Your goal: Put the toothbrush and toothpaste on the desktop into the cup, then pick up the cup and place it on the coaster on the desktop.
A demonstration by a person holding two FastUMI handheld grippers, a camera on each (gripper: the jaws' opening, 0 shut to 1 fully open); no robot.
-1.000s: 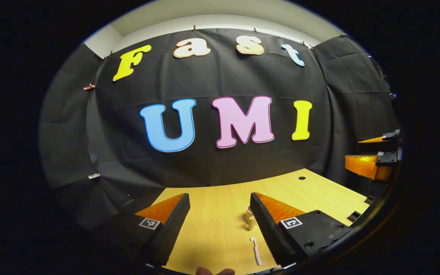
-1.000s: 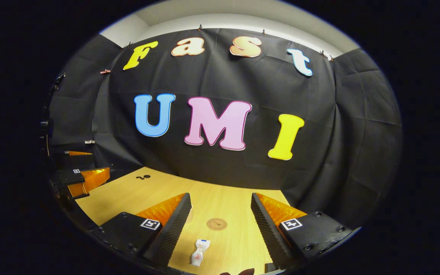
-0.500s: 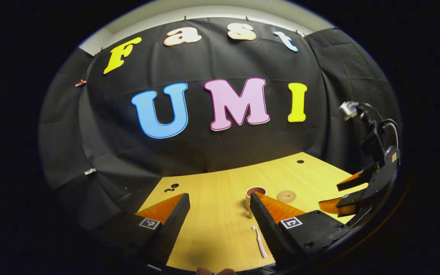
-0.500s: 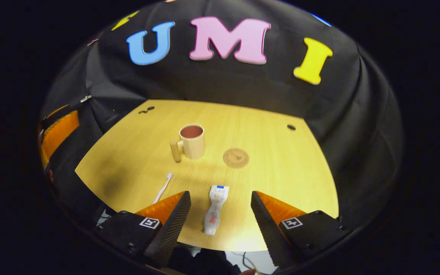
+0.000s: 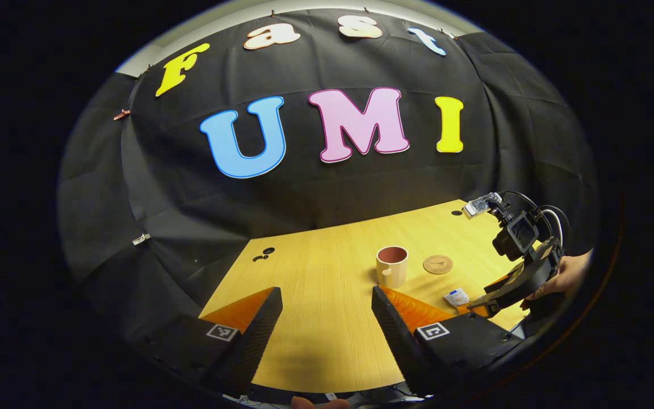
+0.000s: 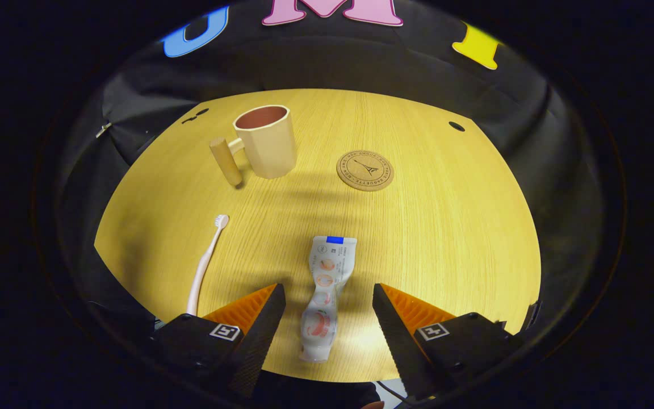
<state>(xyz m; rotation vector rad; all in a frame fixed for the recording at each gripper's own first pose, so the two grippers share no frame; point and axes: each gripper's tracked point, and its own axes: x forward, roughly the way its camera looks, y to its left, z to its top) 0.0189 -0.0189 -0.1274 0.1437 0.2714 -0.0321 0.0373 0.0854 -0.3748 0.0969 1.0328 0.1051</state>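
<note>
In the right gripper view, a toothbrush (image 6: 206,262) lies left of the toothpaste tube (image 6: 325,295). The tube lies between the right gripper's (image 6: 327,321) released jaws, with cup (image 6: 265,141) and coaster (image 6: 365,170) beyond it. The left gripper's (image 5: 327,318) jaws are also released.

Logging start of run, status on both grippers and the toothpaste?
Right gripper open, astride toothpaste, not gripping. Left gripper open, holding nothing. Toothbrush flat on desktop; cup upright, coaster bare. Nothing in the way.
</note>
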